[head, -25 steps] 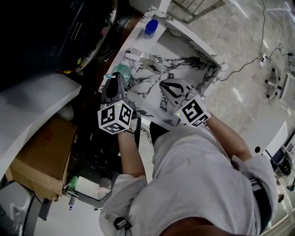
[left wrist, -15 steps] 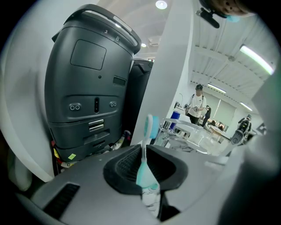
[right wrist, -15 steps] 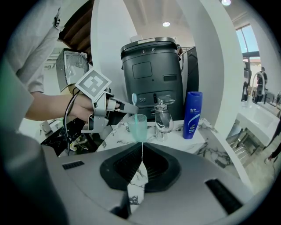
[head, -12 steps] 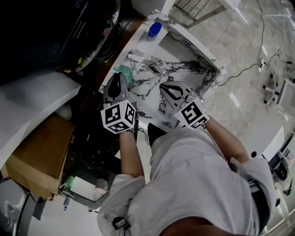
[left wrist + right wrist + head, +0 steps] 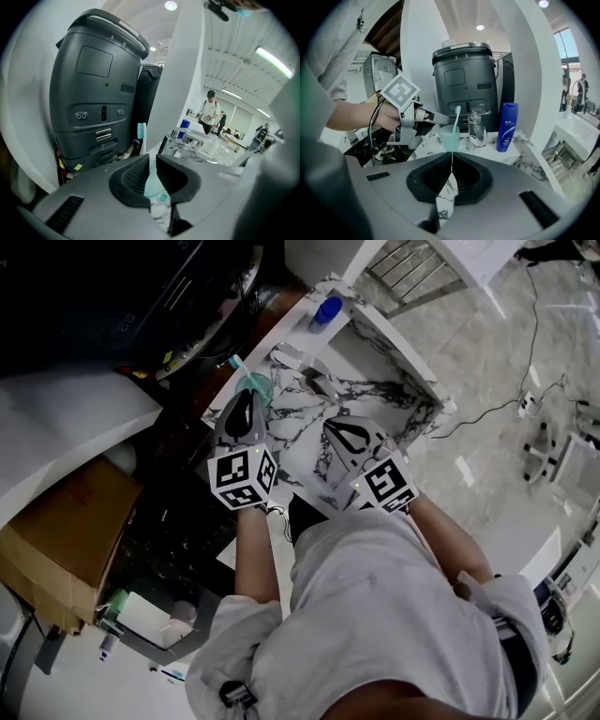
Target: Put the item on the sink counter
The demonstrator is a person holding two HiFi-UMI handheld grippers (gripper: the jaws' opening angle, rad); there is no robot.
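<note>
Teal cup [image 5: 451, 135] with a toothbrush [image 5: 456, 115] upright in it is at the left edge of the white marble surface [image 5: 375, 395], next to a big dark machine [image 5: 464, 79]. The left tool [image 5: 247, 399] has its jaws pinched on the cup's wall, leaving only a slit with teal showing in it. I cannot tell whether the cup's base rests on the marble or hangs just above it. The right tool [image 5: 337, 426] is closed on nothing, held over the near part of the surface.

This looks like the setting-down step. The next move calls for a level base, then opening the jaws without tipping the cup. A clear glass [image 5: 477, 133] and 1 blue bottle [image 5: 506, 126] stand just beside it, toward the far corner.

Beyond is a bright room with a glossy floor [image 5: 487, 324]. A cardboard box [image 5: 56, 540] lies lower down, off the surface's left edge.
</note>
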